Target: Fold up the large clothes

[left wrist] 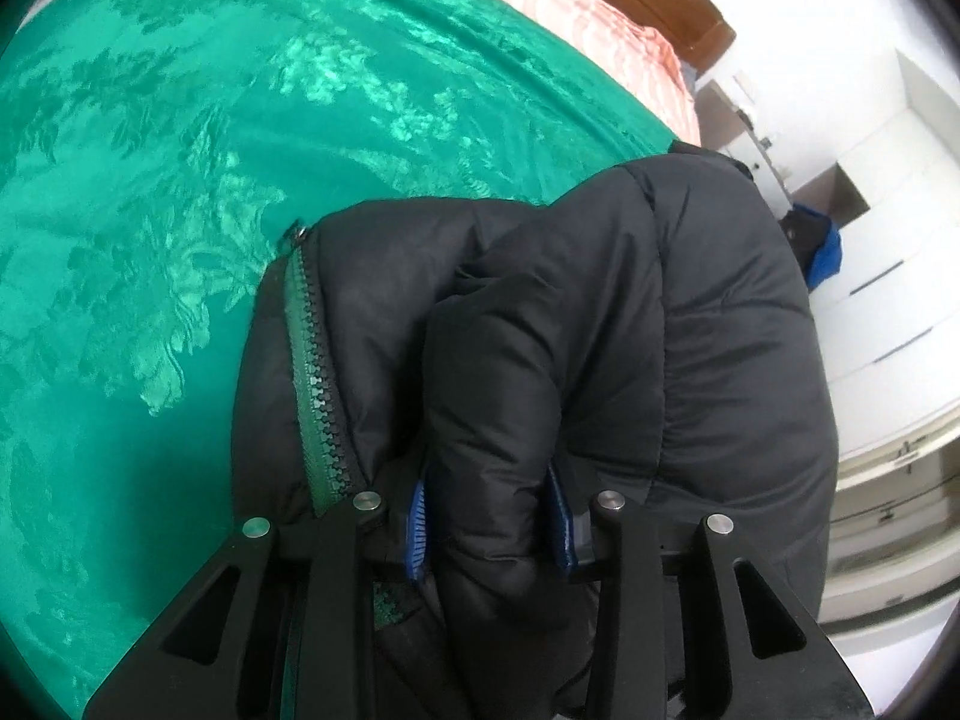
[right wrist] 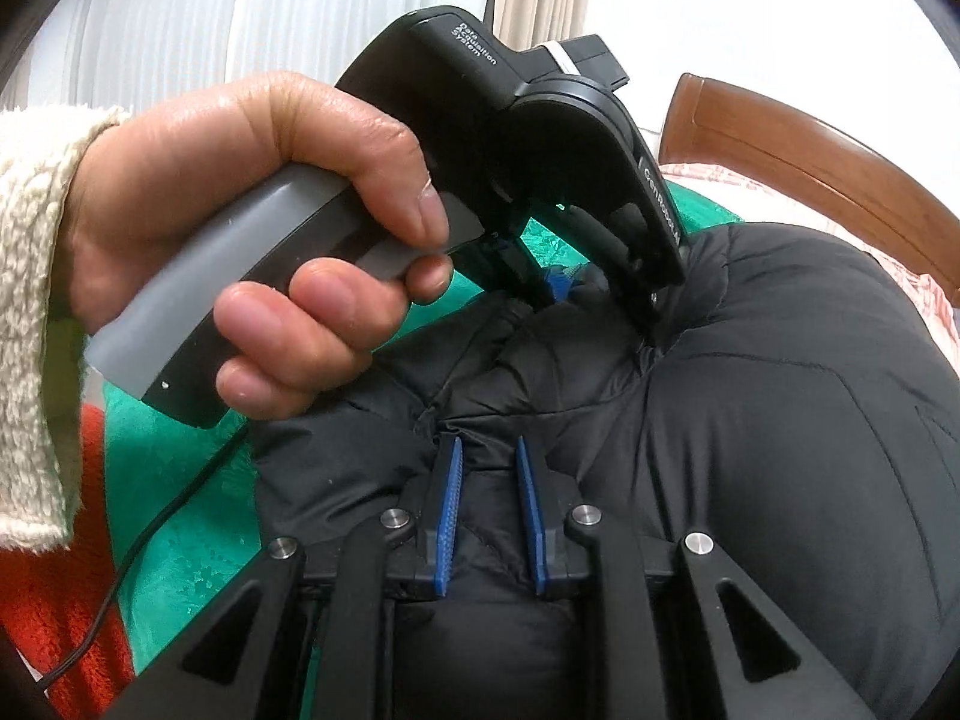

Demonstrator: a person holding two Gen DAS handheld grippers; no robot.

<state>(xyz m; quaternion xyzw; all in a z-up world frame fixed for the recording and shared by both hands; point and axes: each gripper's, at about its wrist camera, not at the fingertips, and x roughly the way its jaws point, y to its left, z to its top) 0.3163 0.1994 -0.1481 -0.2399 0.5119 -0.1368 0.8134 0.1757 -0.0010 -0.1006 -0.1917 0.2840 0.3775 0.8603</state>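
Jacket: a black puffer jacket [left wrist: 600, 330] lay bunched on the bed, over a green patterned bedspread [left wrist: 150, 180], with its green zipper [left wrist: 318, 384] running along the edge nearest the open cover.
Left hand-held gripper: the left hand-held gripper [left wrist: 492, 516] had a thick roll of the jacket's padding between its blue pads [left wrist: 418, 516], which pressed into the fabric from both sides (a fat bite, so the fingers stood fairly wide).
Right hand-held gripper: the right hand-held gripper [right wrist: 489, 516] pinched a thinner fold of the same jacket, blue pads [right wrist: 450, 504] nearly together with the cloth puckered just ahead of them.
Person: a hand [right wrist: 240, 228] in a cream fleece sleeve [right wrist: 30, 324] gripped the grey handle of the left tool, seen from the right wrist view.
Bed: a brown wooden headboard [right wrist: 810, 144] and pink bedding [left wrist: 600, 18] showed beyond the jacket.
Elsewhere: white cabinets [left wrist: 888, 276] stood off to the side.
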